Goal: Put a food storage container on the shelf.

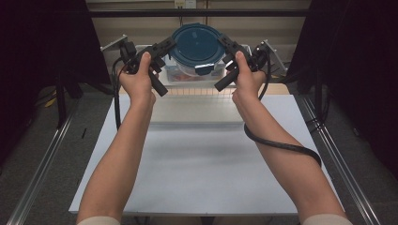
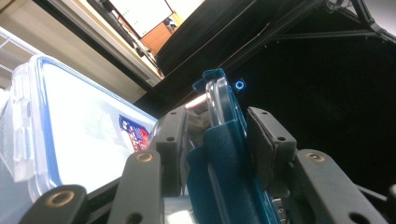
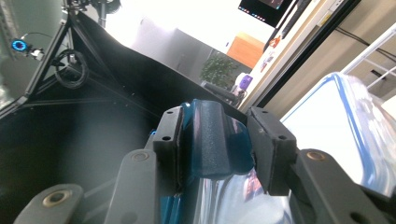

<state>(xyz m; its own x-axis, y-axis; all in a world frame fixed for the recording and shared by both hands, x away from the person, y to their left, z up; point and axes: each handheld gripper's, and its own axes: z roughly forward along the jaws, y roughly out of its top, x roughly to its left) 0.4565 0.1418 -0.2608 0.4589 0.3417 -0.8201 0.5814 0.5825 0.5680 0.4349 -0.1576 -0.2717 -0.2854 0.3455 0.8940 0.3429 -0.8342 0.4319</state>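
— While the two bare arms reach up from the near edge, what lies under them?

— The white table (image 1: 197, 159) lies under them. A black cable (image 1: 281, 145) loops around the right arm.

— What do the hands hold?

— The left hand (image 1: 137, 82) holds the left gripper (image 1: 170, 45). The right hand (image 1: 247, 79) holds the right gripper (image 1: 224, 43). Both are held up at the far end of the table.

— What is between the grippers?

— A round container (image 1: 197, 49) with a dark blue lid (image 1: 197, 41). It is up in the air, between the two grippers, over the far edge of the table.

— How do the left gripper's jaws stand?

— They are partly closed. In the left gripper view they press on the lid's blue side flap (image 2: 224, 158) and the clear rim, one jaw on each side.

— And the right gripper's jaws?

— They are also partly closed. In the right gripper view they squeeze the other blue side flap (image 3: 215, 140) from both sides.

— So who carries the container?

— Both grippers do, one on its left side and one on its right.

— What is farther away?

— A clear box with a blue-edged lid (image 2: 70, 130) sits just behind and below the round container. Past that stands a pale wall (image 1: 141, 28), with black curtains (image 1: 42, 56) on the left and right.
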